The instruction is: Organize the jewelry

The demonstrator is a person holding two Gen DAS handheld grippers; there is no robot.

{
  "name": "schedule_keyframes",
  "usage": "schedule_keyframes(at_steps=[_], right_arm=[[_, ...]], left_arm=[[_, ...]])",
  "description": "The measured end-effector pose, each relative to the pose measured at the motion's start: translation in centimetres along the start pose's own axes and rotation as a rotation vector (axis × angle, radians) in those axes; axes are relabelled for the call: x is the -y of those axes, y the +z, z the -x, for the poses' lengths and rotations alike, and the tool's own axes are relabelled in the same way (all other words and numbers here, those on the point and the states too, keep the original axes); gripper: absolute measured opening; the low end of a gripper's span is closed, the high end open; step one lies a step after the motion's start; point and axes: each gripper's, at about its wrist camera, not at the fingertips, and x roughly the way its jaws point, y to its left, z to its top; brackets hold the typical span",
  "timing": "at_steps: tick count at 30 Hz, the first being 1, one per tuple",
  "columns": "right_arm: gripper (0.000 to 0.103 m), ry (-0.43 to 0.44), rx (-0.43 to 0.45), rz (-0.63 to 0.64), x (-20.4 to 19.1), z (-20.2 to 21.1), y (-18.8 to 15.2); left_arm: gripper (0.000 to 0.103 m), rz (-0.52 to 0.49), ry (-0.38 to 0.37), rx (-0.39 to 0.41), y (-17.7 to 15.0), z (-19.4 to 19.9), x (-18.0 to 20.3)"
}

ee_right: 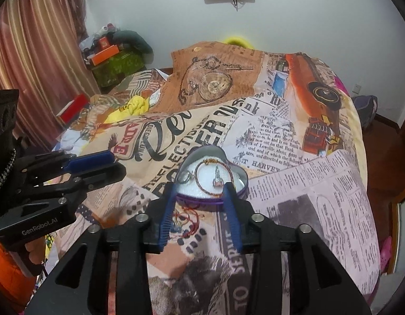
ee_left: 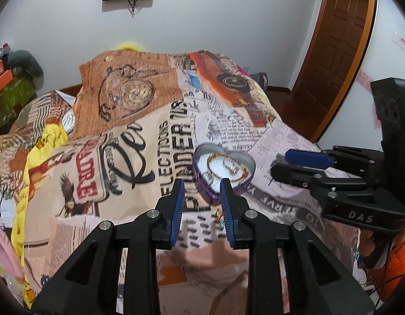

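Observation:
A purple heart-shaped tin (ee_left: 236,157) (ee_right: 243,177) lies open on the printed bedspread. Inside on white padding lie a beaded bracelet (ee_right: 202,186), a small pendant (ee_right: 217,179) and silver rings (ee_right: 185,177). A thin red cord bracelet (ee_right: 188,214) lies on the bedspread just in front of the tin, between my right gripper's fingers. My left gripper (ee_left: 202,186) is open and empty, its tips at the tin's near edge. My right gripper (ee_right: 200,190) is open and empty, also at the tin's near edge. Each gripper shows from the side in the other's view (ee_left: 302,162) (ee_right: 97,162).
The newspaper-print bedspread (ee_right: 307,183) covers the whole bed. A yellow cloth (ee_left: 37,147) lies at the left. Boxes and clutter (ee_right: 113,60) stand by the curtain. A brown door (ee_left: 341,39) is at the right. The bed edge falls off at the right.

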Motion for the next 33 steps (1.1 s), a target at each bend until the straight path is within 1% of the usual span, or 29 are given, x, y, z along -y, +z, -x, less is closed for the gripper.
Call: schedule_keyframes(at_steps=[6, 9, 18, 21, 25, 29, 33], right_arm=[[0.034, -0.015, -0.042, -0.005, -0.2, -0.7, -1.6], [0.034, -0.017, -0.065, -0.014, -0.1, -1.3, -2.3], [0.034, -0.013, -0.128, -0.04, 0.3, -2.7, -4.2], [0.034, -0.011, -0.141, -0.043, 0.4, -3.0, -4.8], [0.034, -0.002, -0.164, -0.043, 0.5, -3.6, -5.4], [0.034, 0.014, -0.172, -0.032, 0.2, -3.9, -5.4], [0.034, 0.03, -0.18, -0.004, -0.4, -4.3, -5.2]], left_arm=[[0.027, 0.017, 0.004, -0.065, -2.0, -0.9, -0.5], [0.027, 0.025, -0.012, -0.104, -2.9, -1.9, -0.6], [0.027, -0.009, -0.037, -0.201, -4.8, -5.0, 0.5], [0.027, -0.016, -0.043, -0.207, -4.9, -5.6, 0.7], [0.027, -0.05, -0.045, -0.207, -4.8, -6.1, 1.0], [0.027, -0.095, -0.041, -0.203, -4.8, -6.5, 1.3], [0.027, -0.105, -0.056, -0.199, -4.8, -6.8, 1.4]])
